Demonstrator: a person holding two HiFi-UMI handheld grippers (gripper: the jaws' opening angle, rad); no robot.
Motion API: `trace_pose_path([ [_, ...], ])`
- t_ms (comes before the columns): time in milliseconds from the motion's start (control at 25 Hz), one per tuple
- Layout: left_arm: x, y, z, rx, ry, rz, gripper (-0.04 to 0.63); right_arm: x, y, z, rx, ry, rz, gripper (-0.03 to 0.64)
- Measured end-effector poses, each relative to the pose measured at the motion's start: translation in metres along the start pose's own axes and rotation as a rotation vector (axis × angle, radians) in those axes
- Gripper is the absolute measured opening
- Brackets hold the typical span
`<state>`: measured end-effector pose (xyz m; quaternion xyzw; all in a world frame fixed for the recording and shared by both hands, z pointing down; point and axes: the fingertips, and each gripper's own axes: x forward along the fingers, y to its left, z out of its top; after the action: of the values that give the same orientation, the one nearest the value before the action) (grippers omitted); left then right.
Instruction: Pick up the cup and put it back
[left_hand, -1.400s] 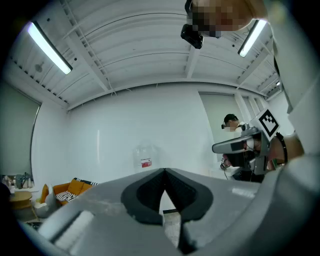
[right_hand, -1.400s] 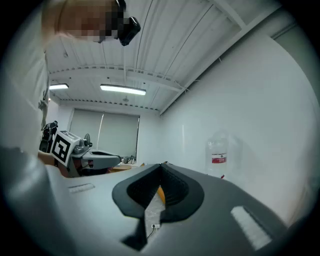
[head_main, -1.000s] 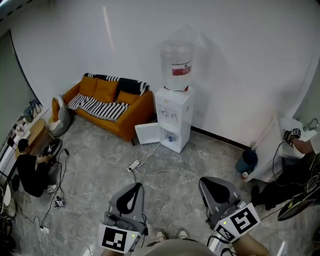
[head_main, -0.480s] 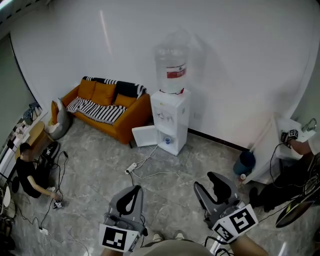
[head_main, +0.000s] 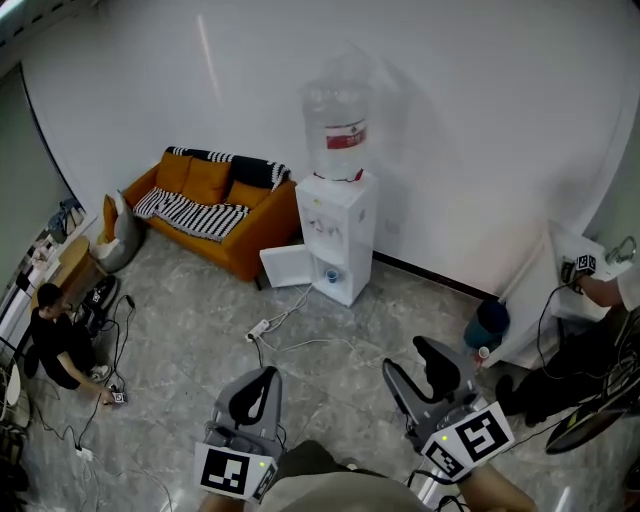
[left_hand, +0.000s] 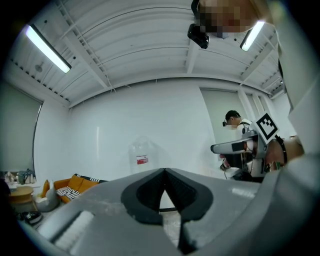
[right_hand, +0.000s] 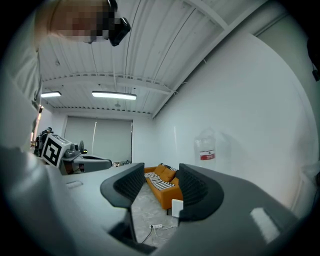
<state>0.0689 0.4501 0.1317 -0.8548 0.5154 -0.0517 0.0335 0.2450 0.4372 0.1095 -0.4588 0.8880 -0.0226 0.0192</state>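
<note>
A white water dispenser (head_main: 335, 235) with a big bottle (head_main: 335, 125) on top stands against the far wall. Its lower door (head_main: 284, 266) hangs open, and a small blue thing (head_main: 331, 274), perhaps the cup, sits in the compartment behind it. My left gripper (head_main: 258, 378) is low in the head view, shut and empty; its pads meet in the left gripper view (left_hand: 164, 172). The jaws of my right gripper (head_main: 412, 362) are opening with nothing between them; only the distant sofa shows through the gap in the right gripper view (right_hand: 160, 182). Both grippers are well short of the dispenser.
An orange sofa (head_main: 215, 205) with striped cushions stands left of the dispenser. A power strip and cable (head_main: 258, 330) lie on the grey floor. One person (head_main: 55, 345) crouches at the left edge. A blue bin (head_main: 492, 322) and another person (head_main: 600, 300) are at the right.
The right gripper's jaws have gone from closed to apart. The dispenser has slid slightly left in the head view. The crouching person at left has shifted.
</note>
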Motion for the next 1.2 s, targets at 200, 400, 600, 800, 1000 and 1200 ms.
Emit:
trace_pose_path([
  [200,0.016,0.004,-0.003,0.009,-0.018,0.01,0.002,0.012,-0.007,-0.009,-0.014,0.0,0.028,0.217],
  [400,0.04,0.011,-0.014,0.039,-0.042,0.004,0.003,0.03,-0.017,-0.024,-0.02,-0.009,0.029,0.222],
  [600,0.062,0.035,-0.03,0.022,-0.045,-0.003,0.003,0.063,-0.025,-0.044,-0.033,0.025,0.029,0.232],
  [800,0.093,0.081,-0.039,-0.008,-0.026,0.004,0.002,0.116,-0.037,-0.051,-0.032,0.047,0.018,0.232],
  [1000,0.134,0.138,-0.043,-0.041,-0.007,-0.011,0.002,0.184,-0.048,-0.055,-0.017,0.068,-0.009,0.232],
  [1200,0.18,0.206,-0.044,-0.035,-0.004,-0.044,0.002,0.262,-0.051,-0.053,-0.037,0.104,-0.021,0.243],
])
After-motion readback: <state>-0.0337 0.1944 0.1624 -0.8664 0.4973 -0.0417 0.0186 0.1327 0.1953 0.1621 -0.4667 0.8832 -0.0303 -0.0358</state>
